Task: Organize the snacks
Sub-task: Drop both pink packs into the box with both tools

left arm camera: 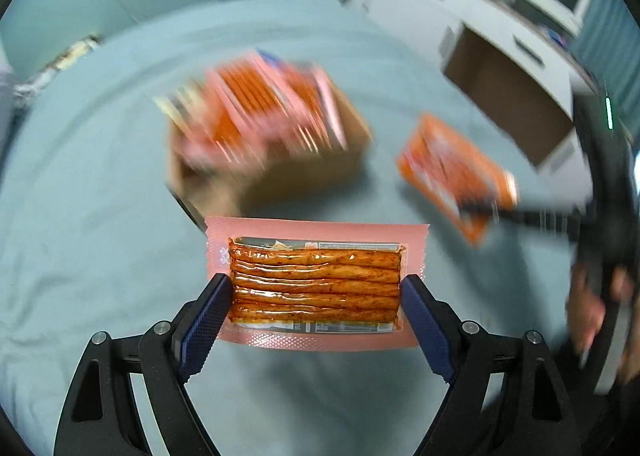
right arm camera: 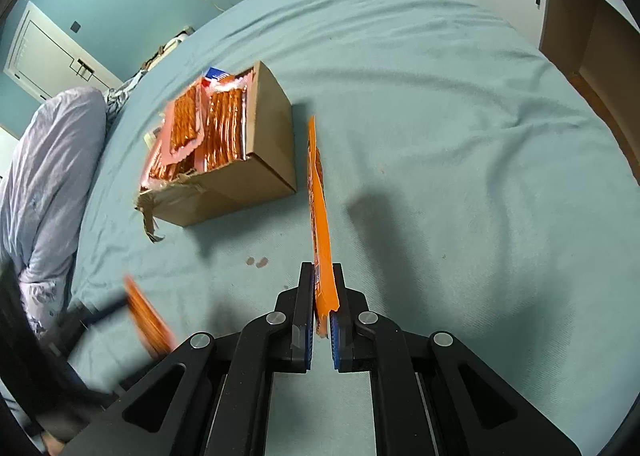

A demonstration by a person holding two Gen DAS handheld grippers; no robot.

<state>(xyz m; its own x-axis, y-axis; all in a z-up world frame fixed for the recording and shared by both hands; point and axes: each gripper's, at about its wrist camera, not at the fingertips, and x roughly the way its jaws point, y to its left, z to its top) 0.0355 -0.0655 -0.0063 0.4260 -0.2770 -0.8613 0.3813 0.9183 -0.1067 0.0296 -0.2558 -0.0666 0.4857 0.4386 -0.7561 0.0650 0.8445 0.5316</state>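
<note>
In the left wrist view, the left gripper point(left arm camera: 316, 296) holds a pink-edged snack pack point(left arm camera: 316, 280) of red-orange sticks across its width, low in the middle of the frame; the jaws stand wide apart with a blue pad pressed on each short side of the pack. Behind it, in the upper middle, a cardboard box point(left arm camera: 312, 168) sits on the bed point(left arm camera: 100, 236), blurred, with more packs standing in it. To the right of the box an orange snack pack point(left arm camera: 456, 172) hangs above the sheet, pinched at its lower end by the right gripper point(left arm camera: 496, 212), which comes in from the right edge.

In the right wrist view, the right gripper point(right arm camera: 323, 308) has its jaws nearly closed on that orange snack pack point(right arm camera: 318, 216), seen edge-on and pointing up the middle of the frame. The cardboard box point(right arm camera: 256, 160) lies at upper left of centre on the light blue bed point(right arm camera: 460, 136), one corner torn, with several packs point(right arm camera: 200, 128) upright inside. The pink-edged snack pack point(right arm camera: 148, 316) shows blurred at lower left.
</note>
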